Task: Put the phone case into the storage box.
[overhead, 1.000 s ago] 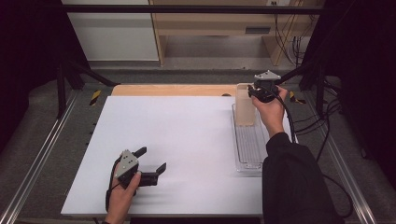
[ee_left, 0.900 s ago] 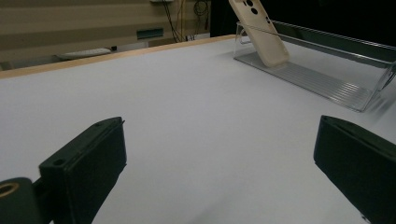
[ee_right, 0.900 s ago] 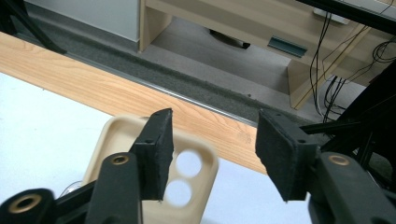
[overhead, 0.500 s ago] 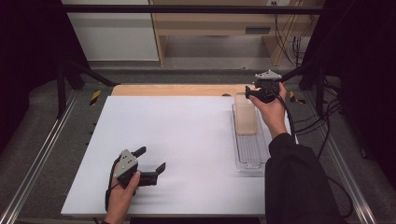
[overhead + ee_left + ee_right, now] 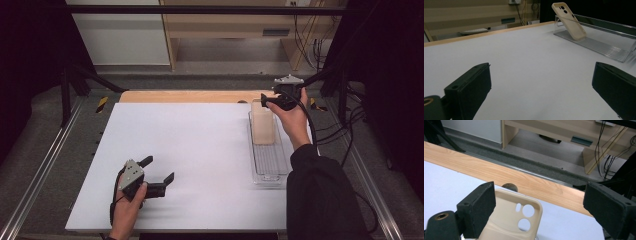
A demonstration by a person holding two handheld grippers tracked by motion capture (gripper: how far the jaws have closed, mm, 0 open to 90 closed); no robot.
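Observation:
A beige phone case (image 5: pixel 262 127) leans upright at the far end of a clear ribbed tray (image 5: pixel 270 165) on the right of the white table. My right gripper (image 5: pixel 270 101) hovers just above the case's top edge. Its jaws have just been opening and now stand wide, with the top of the case (image 5: pixel 511 222) low between them and the pads off it. My left gripper (image 5: pixel 159 168) rests open near the front left of the table with nothing between its jaws (image 5: pixel 541 87). From there the case (image 5: pixel 569 21) and the tray (image 5: pixel 599 46) show far off.
The white table top (image 5: pixel 200 145) ends in a wooden strip (image 5: pixel 190 96) at the far edge. Metal rails run along both sides of the table. Cables hang beyond the table at the right, and a wooden shelf stands behind it.
The right gripper's jaws have opened and let go of the case, which has settled slightly lower in the tray. The left gripper has stayed put.

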